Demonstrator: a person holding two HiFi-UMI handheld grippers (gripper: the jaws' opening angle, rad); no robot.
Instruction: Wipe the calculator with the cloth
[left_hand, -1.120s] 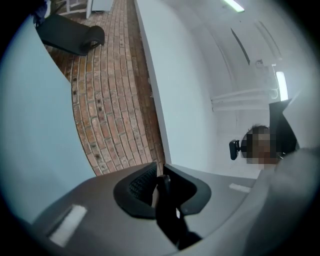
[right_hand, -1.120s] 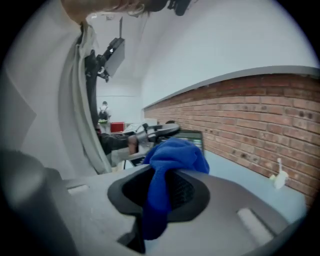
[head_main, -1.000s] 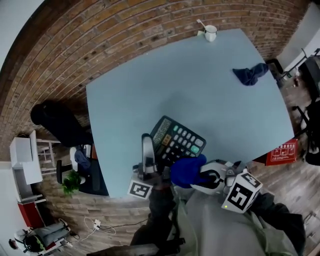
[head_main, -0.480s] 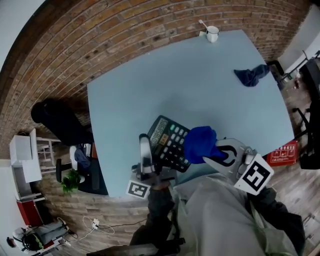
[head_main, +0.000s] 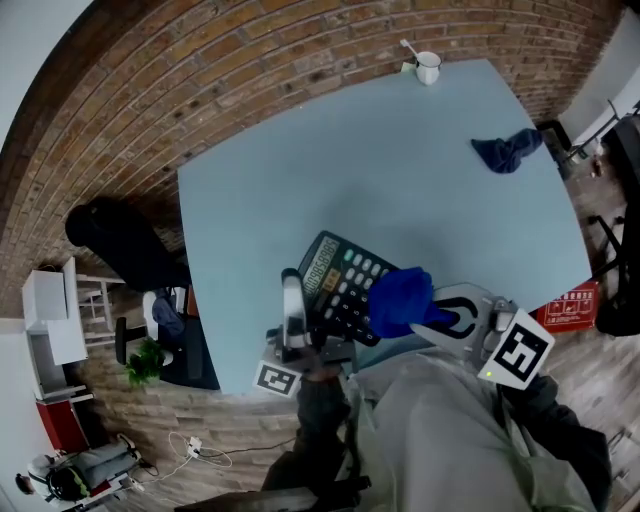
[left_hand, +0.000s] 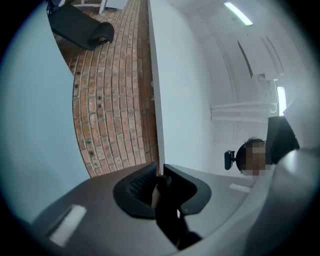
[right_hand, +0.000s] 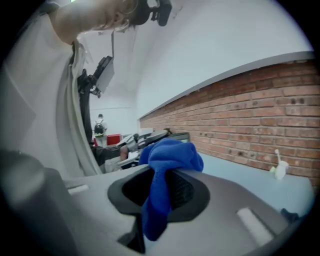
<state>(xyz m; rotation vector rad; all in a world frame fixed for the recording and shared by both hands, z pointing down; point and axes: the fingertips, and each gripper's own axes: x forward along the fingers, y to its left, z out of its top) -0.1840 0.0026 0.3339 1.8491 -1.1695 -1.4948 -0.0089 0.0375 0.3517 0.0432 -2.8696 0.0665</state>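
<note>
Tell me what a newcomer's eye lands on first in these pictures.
The bright blue cloth stands out most, bunched in the right tongs just over the near right part of the dark calculator. The left tongs clamp that calculator by its left edge, near the front of the pale blue table. Far off, a darker cloth lies near the table's right edge and a white mug at its far edge.
</note>
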